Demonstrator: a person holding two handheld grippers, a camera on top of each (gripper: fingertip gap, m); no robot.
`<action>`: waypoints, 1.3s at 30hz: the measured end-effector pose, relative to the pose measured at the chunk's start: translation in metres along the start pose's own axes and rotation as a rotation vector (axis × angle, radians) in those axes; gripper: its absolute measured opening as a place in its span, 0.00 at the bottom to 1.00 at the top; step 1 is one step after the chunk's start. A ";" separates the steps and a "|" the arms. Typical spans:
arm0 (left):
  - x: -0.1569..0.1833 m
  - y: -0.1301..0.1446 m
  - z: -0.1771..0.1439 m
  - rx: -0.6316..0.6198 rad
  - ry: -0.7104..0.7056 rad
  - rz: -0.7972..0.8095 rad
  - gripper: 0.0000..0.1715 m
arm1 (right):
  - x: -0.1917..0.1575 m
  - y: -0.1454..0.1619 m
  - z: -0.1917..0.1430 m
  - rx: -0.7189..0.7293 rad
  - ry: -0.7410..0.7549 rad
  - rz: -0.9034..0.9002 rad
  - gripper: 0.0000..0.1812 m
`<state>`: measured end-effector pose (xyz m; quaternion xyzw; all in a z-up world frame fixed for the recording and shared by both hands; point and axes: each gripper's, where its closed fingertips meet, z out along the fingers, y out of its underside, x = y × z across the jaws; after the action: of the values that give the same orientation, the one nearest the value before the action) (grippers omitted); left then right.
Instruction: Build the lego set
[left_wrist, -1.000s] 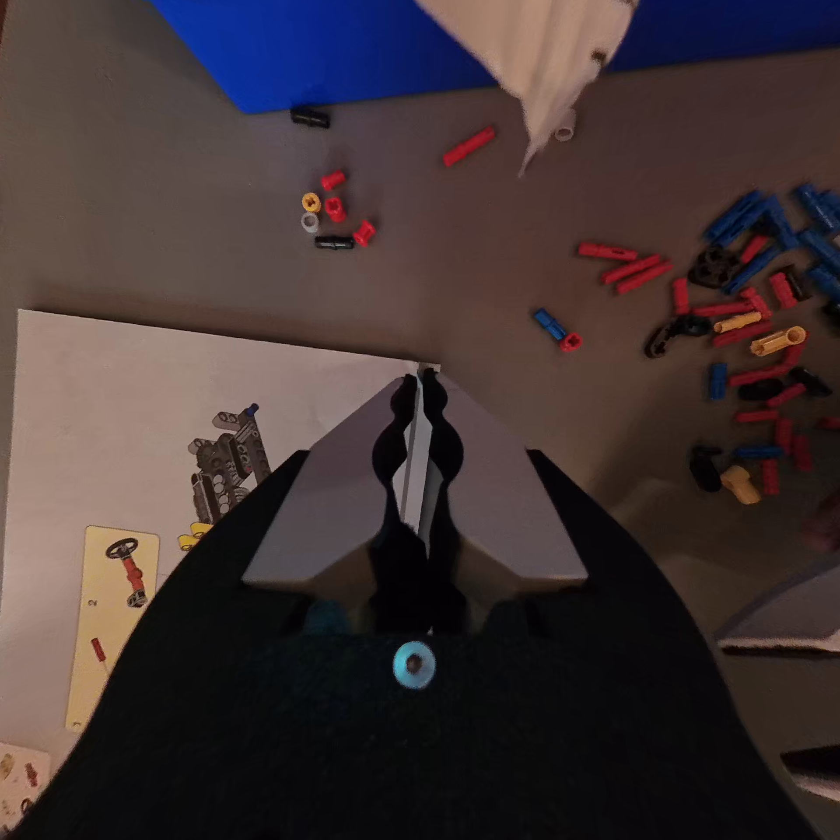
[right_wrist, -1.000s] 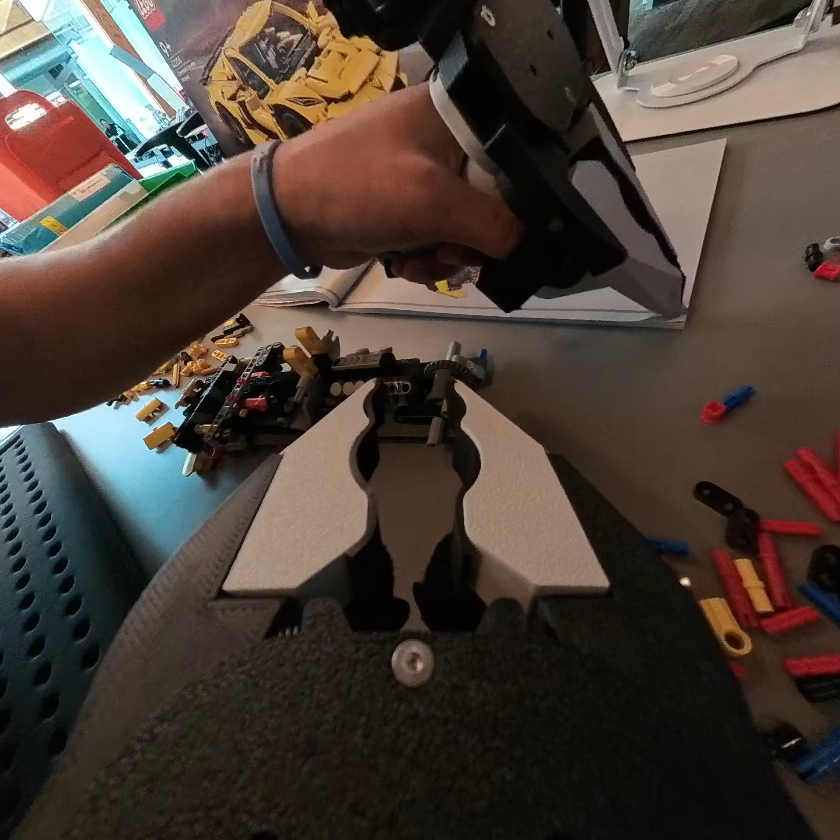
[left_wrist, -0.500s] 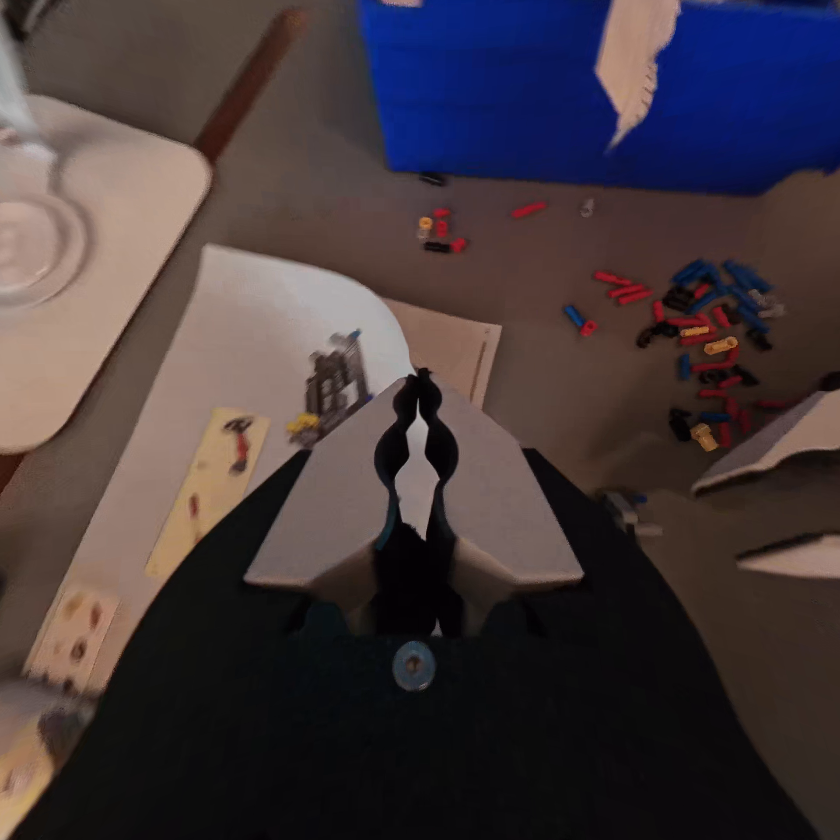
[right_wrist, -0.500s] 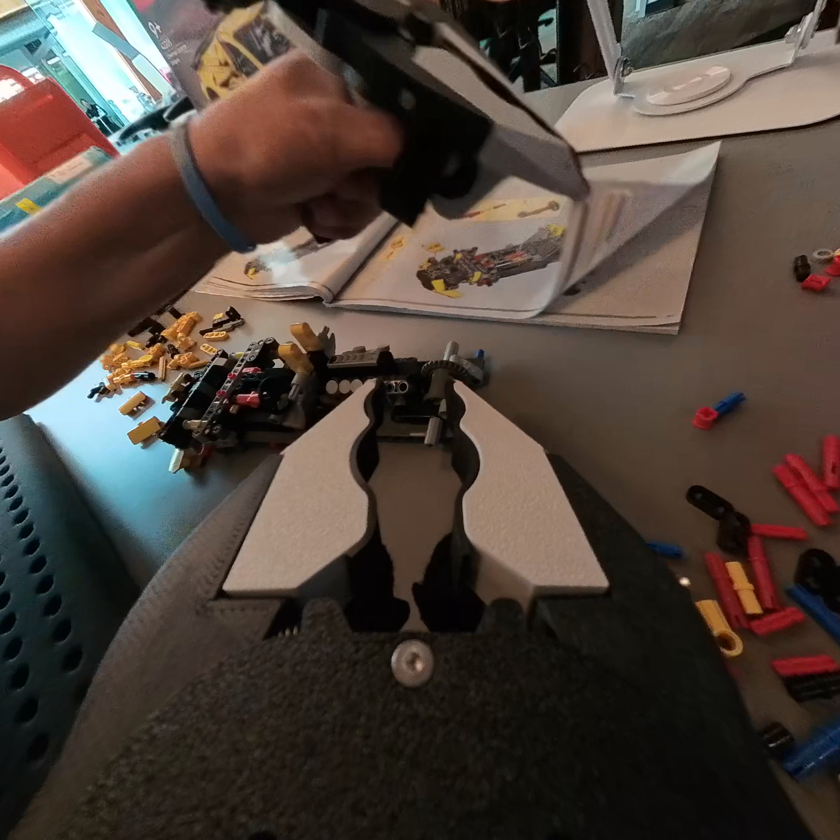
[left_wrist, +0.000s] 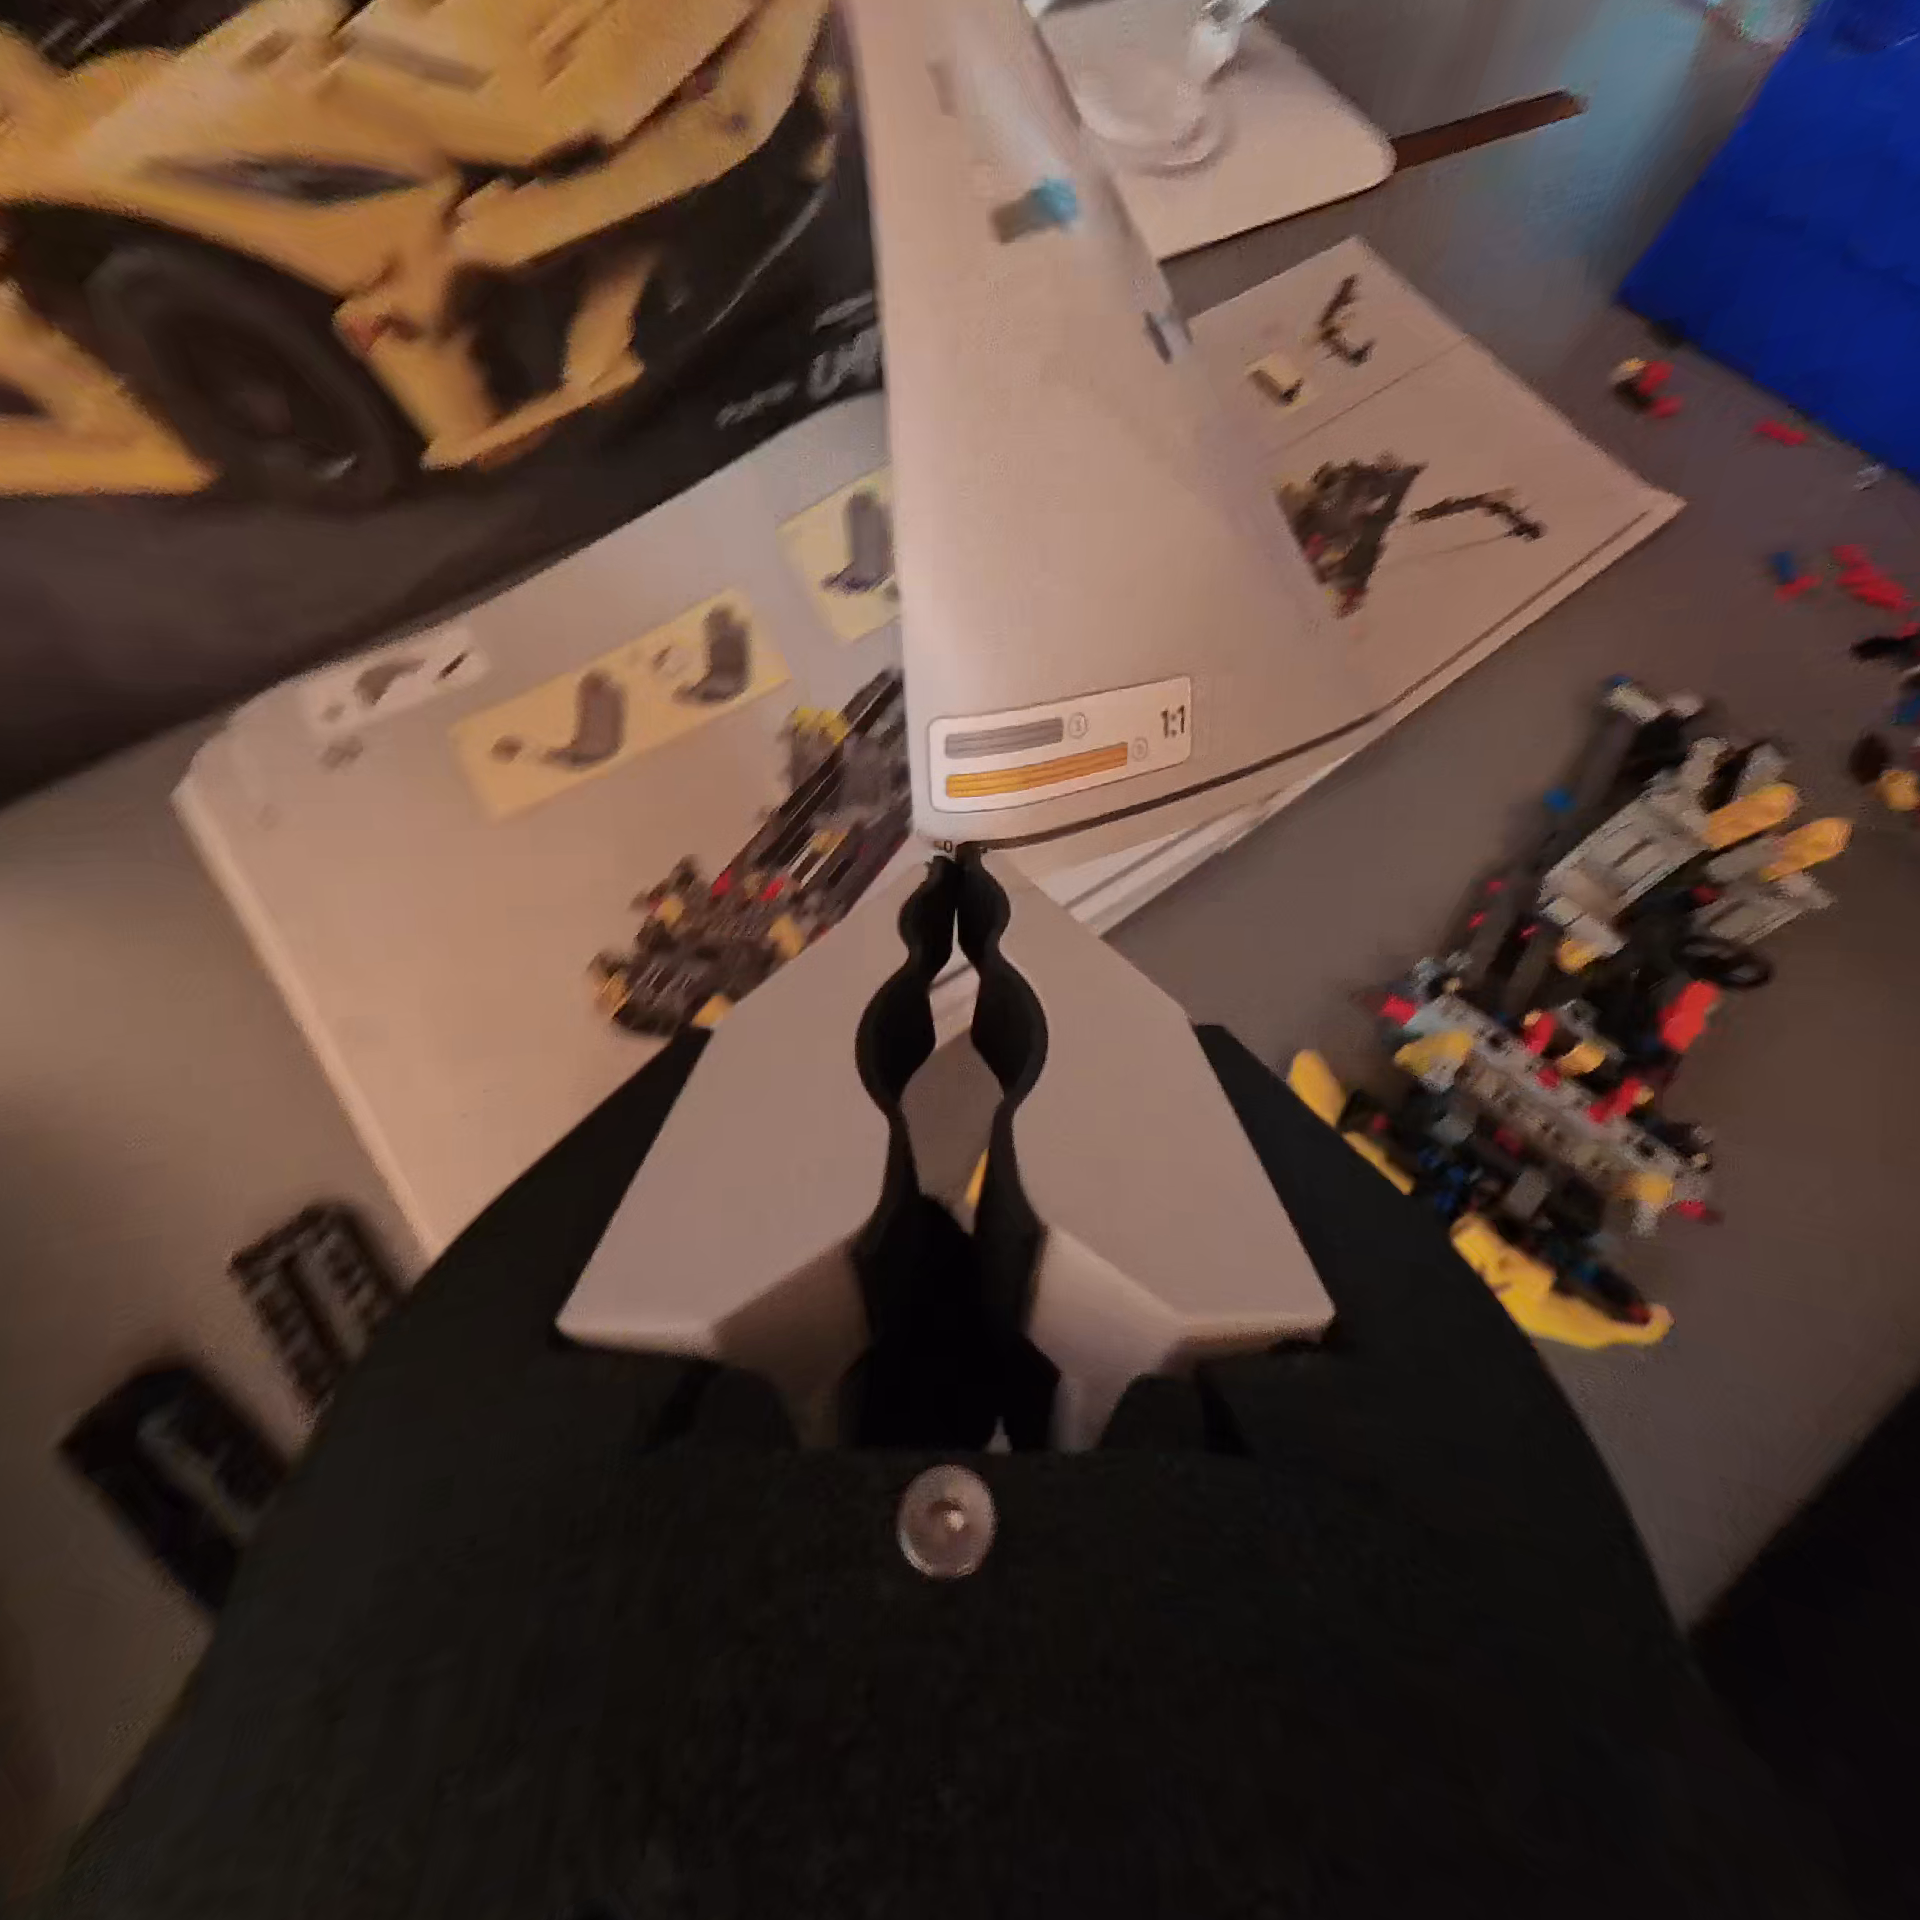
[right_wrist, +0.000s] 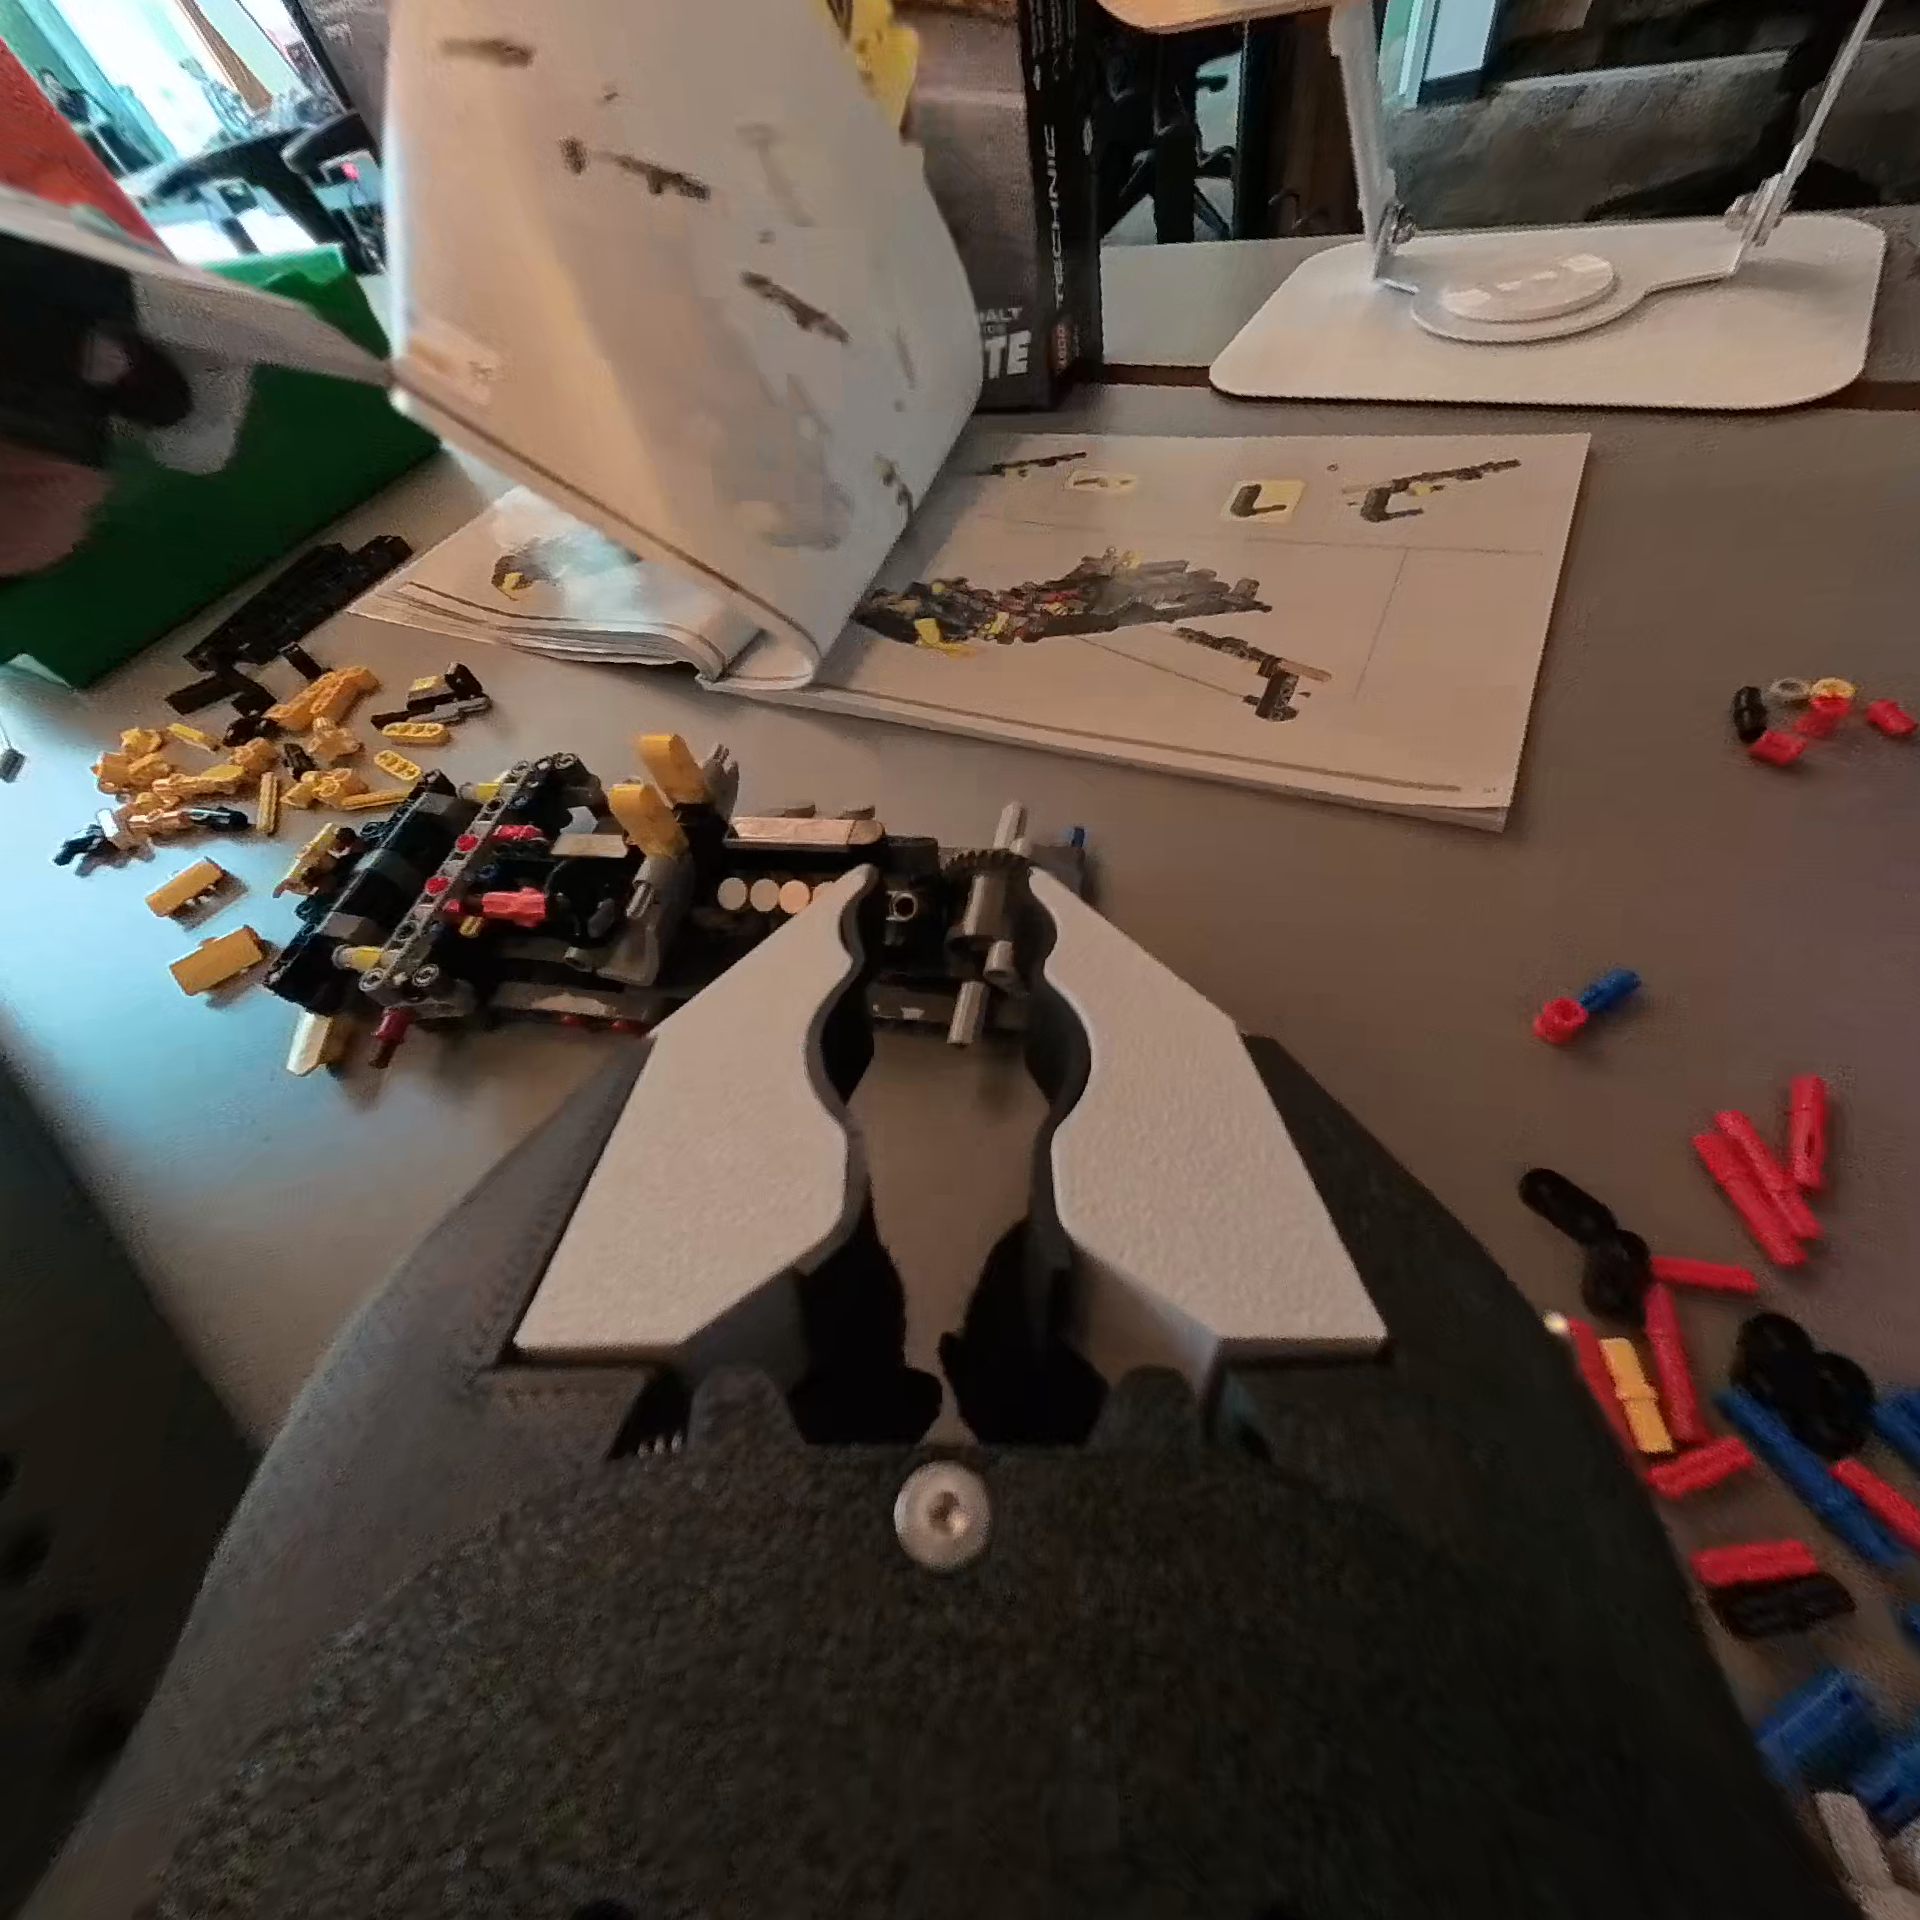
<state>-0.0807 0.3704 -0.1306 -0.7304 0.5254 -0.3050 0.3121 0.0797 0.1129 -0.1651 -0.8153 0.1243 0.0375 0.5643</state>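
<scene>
My left gripper (left_wrist: 956, 868) is shut on the lower corner of a page (left_wrist: 1039, 468) of the open instruction booklet (left_wrist: 468, 883) and holds it lifted and curled over the spine. In the right wrist view the raised page (right_wrist: 675, 312) arches above the booklet (right_wrist: 1351, 623), with the left gripper (right_wrist: 208, 312) at the top left. The partly built black, grey and yellow lego car (right_wrist: 582, 904) lies on the grey table, also in the left wrist view (left_wrist: 1558, 1039). My right gripper (right_wrist: 951, 894) is open and empty, its tips just short of the car's geared end.
Red, blue and black pins (right_wrist: 1756, 1174) lie at the right, and small yellow and black pieces (right_wrist: 239, 758) at the left. The set's box (left_wrist: 364, 260) stands behind the booklet. A white stand base (right_wrist: 1558, 312), a green box (right_wrist: 208, 499) and a blue bin (left_wrist: 1818, 208) border the table. Spacing between my two grippers at the tips: around 30 cm.
My left gripper has lifted the pinched page up off the booklet and swung it over towards the left. The right gripper and the car have not moved.
</scene>
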 end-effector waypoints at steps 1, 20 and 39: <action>-0.009 0.010 -0.006 -0.007 -0.024 -0.017 0.00 | -0.001 -0.001 0.000 -0.001 0.002 -0.006 0.12; -0.081 0.099 -0.026 -0.074 -0.150 -0.190 0.00 | -0.075 -0.043 0.127 -0.530 -0.264 -0.449 0.04; -0.052 0.117 -0.123 -0.072 -0.064 0.019 0.19 | -0.120 -0.057 0.170 -0.465 -0.263 -0.554 0.00</action>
<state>-0.2571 0.3737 -0.1508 -0.7456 0.5326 -0.2594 0.3052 -0.0090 0.3087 -0.1498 -0.9124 -0.1860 0.0149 0.3644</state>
